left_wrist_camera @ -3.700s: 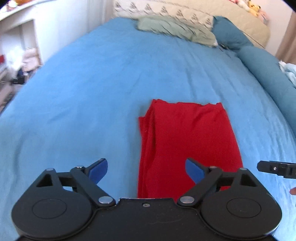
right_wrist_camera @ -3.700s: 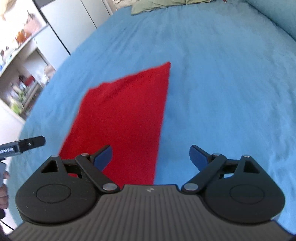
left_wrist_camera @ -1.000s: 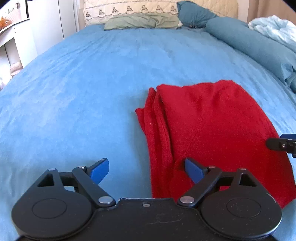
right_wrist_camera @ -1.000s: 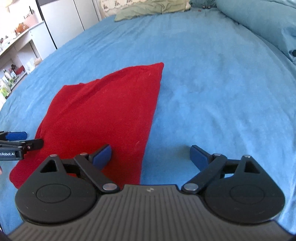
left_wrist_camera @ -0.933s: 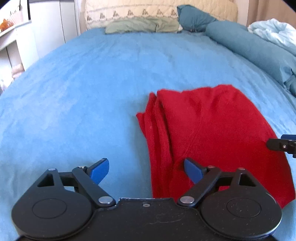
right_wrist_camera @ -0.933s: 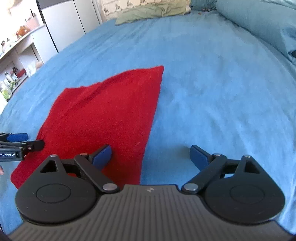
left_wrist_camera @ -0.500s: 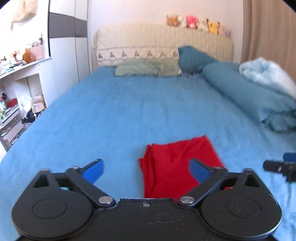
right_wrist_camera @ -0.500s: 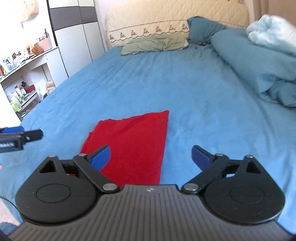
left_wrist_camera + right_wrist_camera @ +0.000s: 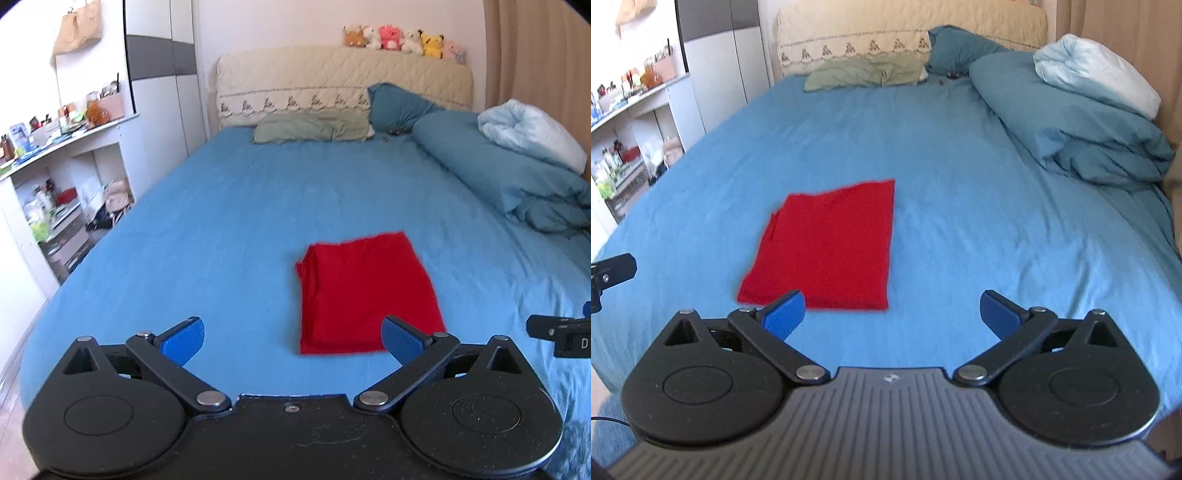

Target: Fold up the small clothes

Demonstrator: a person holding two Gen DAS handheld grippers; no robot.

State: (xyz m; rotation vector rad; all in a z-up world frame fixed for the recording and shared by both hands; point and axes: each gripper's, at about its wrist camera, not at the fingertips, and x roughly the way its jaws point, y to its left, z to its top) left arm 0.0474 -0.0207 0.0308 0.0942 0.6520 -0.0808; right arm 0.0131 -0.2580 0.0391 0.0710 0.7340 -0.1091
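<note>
Garment (image 9: 365, 291) folded into neat red rectangle, flat mid-bed (image 9: 258, 206), looks done; left claw (image 9: 291, 338) and right claw (image 9: 892, 308) both spread wide, empty, near edge, nothing left visible.

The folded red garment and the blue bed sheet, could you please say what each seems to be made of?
Folded red garment: probably soft matte knit fabric; it lies limp, with layered edges on one side. Blue bed sheet: likely woven cotton, matte and faintly creased.
</note>
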